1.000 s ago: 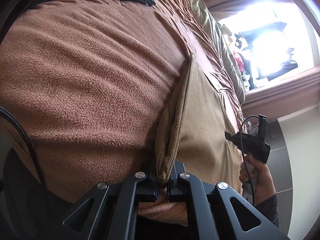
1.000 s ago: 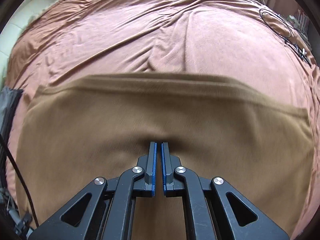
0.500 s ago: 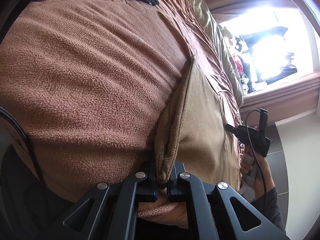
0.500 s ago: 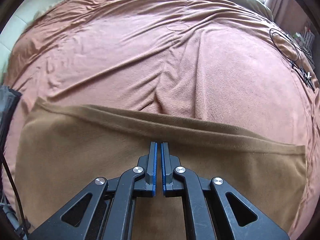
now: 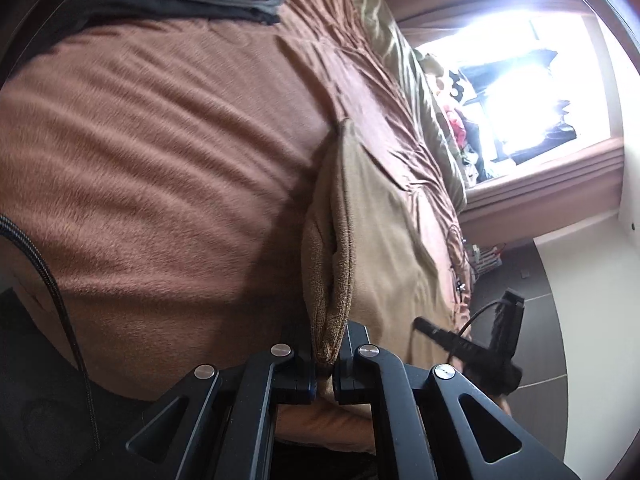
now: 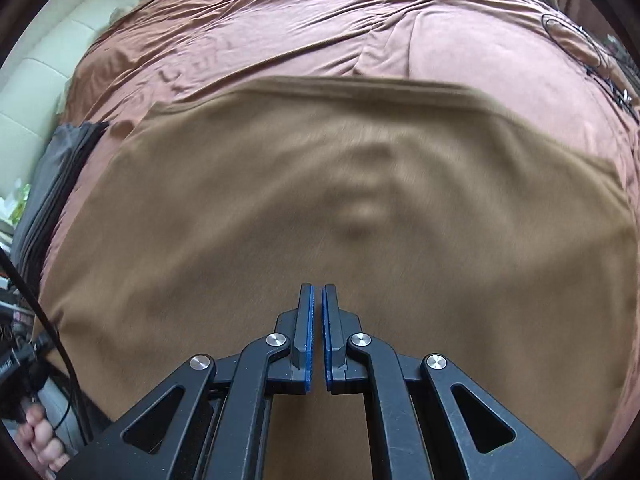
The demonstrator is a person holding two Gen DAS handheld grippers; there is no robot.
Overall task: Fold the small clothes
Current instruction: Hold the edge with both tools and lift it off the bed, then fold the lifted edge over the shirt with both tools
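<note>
left wrist view: the left tool (image 5: 325, 354) is clamped on a bunched edge of the tan cloth (image 5: 376, 240); the fabric rises out between its two fingers as a folded ridge and runs away from the camera, the flat part of the cloth lying to the right of the ridge on the bed. to the right and a little beyond, the right tool (image 5: 420, 324) shows as a dark blurred shape over the cloth's near right edge, with a cable looping off it; a bit of the hand below it is barely visible. a braided black cable (image 5: 60, 308) hangs at the left edge. the brown fleece blanket (image 5: 160, 168) fills the middle ground. farther back, a stack of folded grey clothes (image 5: 224, 0) sits on the blanket at the top. beyond that, a bright window (image 5: 528, 80), overexposed. right wrist view: the right tool (image 6: 316, 292) has its blue-lined fingers drawn together with only a thin slit between them and nothing in it; it points down over the near part of the tan cloth (image 6: 280, 220), contact unclear. the cloth is spread wide across the blanket (image 6: 300, 24), blurred, with a small raised wrinkle near its centre. grey folded clothes (image 6: 52, 184) lie just off its left edge. fingers of the person's left hand (image 6: 38, 436) show at bottom left.
</note>
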